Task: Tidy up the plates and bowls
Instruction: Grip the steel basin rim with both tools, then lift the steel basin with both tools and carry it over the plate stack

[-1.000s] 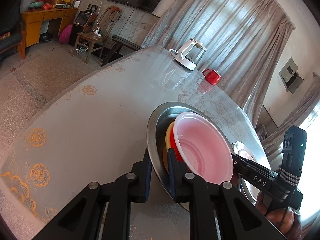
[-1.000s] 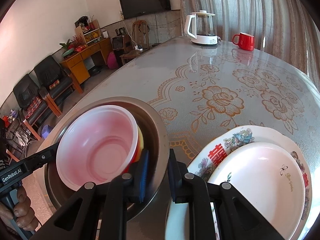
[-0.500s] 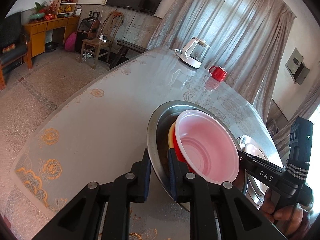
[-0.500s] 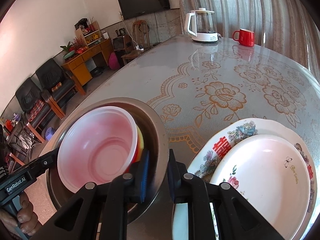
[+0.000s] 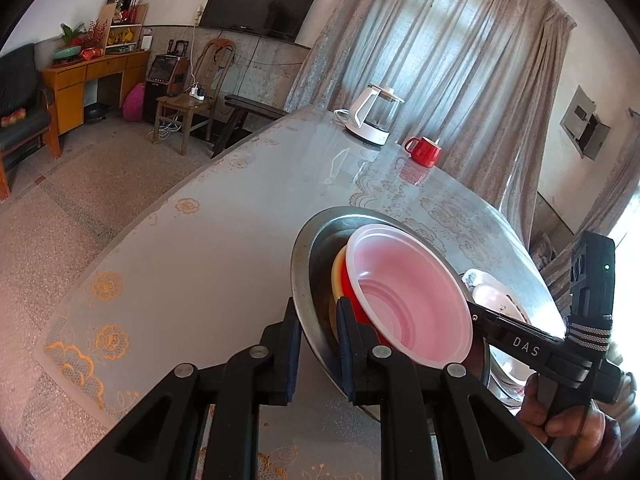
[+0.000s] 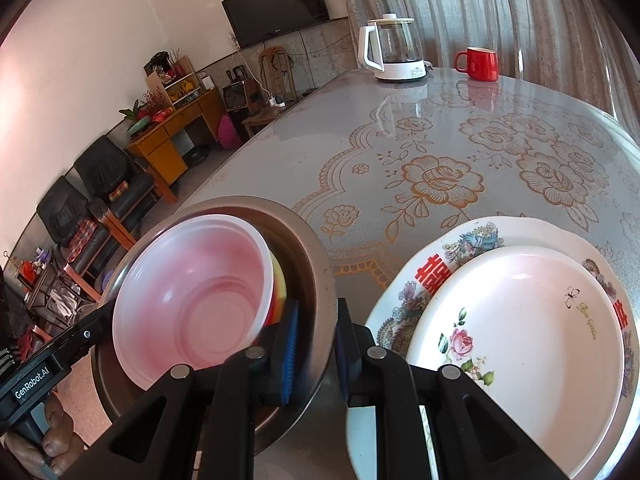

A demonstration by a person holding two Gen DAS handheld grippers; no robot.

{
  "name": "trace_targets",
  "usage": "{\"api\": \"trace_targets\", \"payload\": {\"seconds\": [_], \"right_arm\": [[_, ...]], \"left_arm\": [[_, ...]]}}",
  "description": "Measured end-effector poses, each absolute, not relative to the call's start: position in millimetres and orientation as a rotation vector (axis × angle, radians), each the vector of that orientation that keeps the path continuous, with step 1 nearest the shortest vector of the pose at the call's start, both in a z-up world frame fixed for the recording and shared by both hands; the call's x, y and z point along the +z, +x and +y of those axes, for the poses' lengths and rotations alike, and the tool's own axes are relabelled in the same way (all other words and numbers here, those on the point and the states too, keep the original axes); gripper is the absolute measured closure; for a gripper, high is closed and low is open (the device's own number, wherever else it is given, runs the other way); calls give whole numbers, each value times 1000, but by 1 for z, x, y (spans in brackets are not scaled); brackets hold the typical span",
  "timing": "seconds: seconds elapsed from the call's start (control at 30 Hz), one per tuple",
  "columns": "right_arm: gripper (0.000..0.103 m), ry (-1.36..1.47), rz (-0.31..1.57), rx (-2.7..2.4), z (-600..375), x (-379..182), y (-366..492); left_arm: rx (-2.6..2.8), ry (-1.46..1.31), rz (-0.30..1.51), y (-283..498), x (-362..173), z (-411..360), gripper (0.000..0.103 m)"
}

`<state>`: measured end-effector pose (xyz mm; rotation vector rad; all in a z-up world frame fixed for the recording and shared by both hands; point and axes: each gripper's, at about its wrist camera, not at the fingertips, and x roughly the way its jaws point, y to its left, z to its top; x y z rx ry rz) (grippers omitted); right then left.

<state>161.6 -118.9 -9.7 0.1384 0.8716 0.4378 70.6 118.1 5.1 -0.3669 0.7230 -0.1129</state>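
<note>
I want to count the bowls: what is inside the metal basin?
In the metal basin sits a pink bowl, nested on a red bowl and a yellow bowl. Only their edges show; anything beneath is covered.

1. Ahead of me, pale curtains glow with daylight.
2. A dark television hangs on the white wall.
3. Beneath it stands 1 wooden chair, beside an orange wooden desk.
4. My right view shows 2 black armchairs on the speckled floor.

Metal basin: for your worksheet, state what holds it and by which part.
Both grippers, left gripper and right gripper, clamp the metal basin by opposite sides of its rim.
</note>
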Motion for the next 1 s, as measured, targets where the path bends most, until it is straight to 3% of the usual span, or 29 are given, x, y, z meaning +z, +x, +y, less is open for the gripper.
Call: {"api": "trace_targets", "payload": {"seconds": [1.0], "right_arm": [[87,221,760,371,-174,25,138]], "left_arm": [[-260,-318,688,73,41,70,86]]}}
